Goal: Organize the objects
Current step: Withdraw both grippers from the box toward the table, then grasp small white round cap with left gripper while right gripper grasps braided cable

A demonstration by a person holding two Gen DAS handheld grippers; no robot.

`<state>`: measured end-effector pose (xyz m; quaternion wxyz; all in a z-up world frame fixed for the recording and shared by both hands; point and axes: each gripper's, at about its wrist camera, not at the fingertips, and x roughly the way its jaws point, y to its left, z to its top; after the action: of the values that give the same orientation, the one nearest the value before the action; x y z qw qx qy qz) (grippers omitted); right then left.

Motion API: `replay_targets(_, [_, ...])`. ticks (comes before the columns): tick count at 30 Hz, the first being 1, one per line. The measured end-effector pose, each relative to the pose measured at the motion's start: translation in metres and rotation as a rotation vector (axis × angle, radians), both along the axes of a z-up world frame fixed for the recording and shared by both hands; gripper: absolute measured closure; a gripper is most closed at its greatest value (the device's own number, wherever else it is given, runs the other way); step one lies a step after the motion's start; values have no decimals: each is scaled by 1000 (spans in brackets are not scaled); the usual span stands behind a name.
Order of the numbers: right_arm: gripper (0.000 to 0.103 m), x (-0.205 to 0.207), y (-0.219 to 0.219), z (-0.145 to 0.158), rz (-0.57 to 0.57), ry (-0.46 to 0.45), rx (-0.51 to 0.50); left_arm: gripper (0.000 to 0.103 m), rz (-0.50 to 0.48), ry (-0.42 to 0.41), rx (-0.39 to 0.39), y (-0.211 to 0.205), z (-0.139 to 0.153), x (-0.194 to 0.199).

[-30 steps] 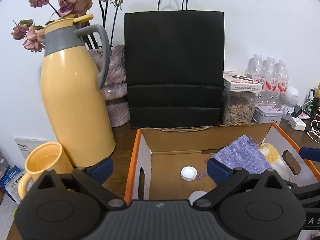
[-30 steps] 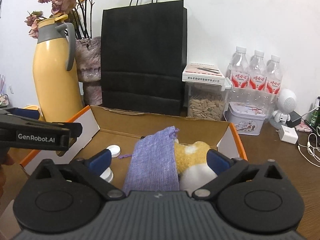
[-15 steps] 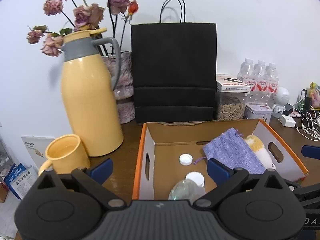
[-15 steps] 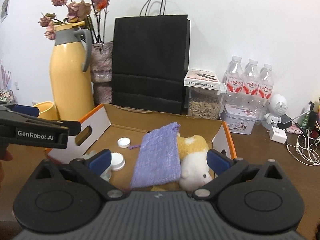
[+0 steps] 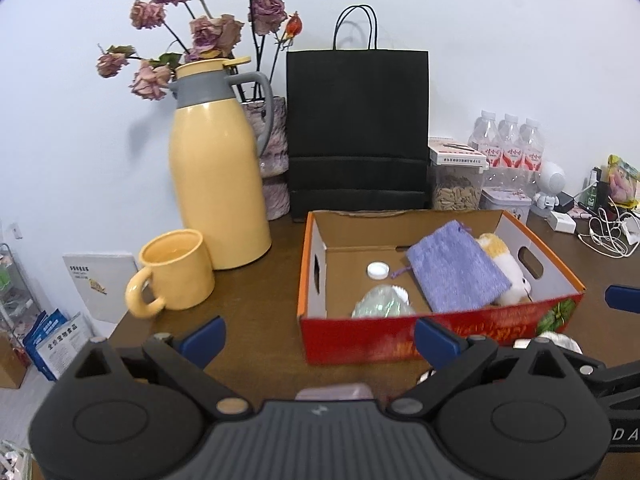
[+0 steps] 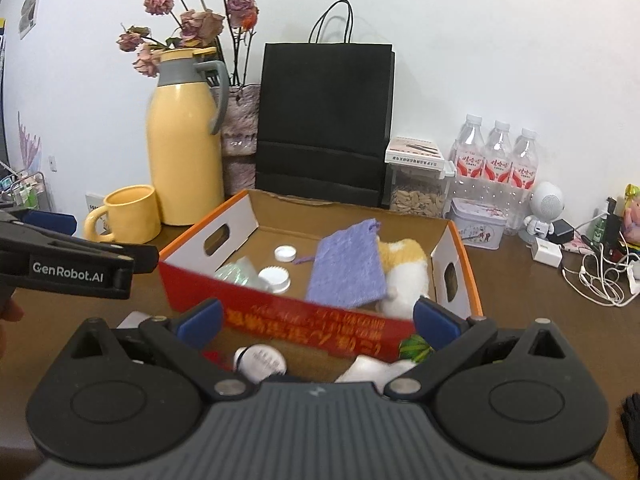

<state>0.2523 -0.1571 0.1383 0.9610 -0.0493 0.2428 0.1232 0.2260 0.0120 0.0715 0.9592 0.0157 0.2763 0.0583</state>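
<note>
Two grippers, left and right, jaws wide apart, empty. Box on bench holds purple pouch, plush toy, bottle, loose cap.

Left gripper spread wide, empty; right gripper likewise.

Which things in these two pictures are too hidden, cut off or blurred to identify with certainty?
- Right wrist view: small round white object and white lump before the cardboard box, partly covered by the right hand-held gripper.
- Right wrist view: red box print, motion-blurred.
- Left wrist view: pale pinkish item, only its top edge above the left hand-held gripper.
- Both views: plush toy, largely under the purple pouch.
</note>
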Motion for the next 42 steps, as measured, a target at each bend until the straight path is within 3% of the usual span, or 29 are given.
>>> replay_targets(8, [0,-35,6,-6,8,11,-5,2,13,11,8,6,-9,-38])
replay_targets(20, [0,-72,19,-42,24,78,-32,2,11,94,22,13,-52,-76])
replay_targets(42, [0,-74,35,-90,80,175,-71,3,-51,204,-19,15,-106,-71])
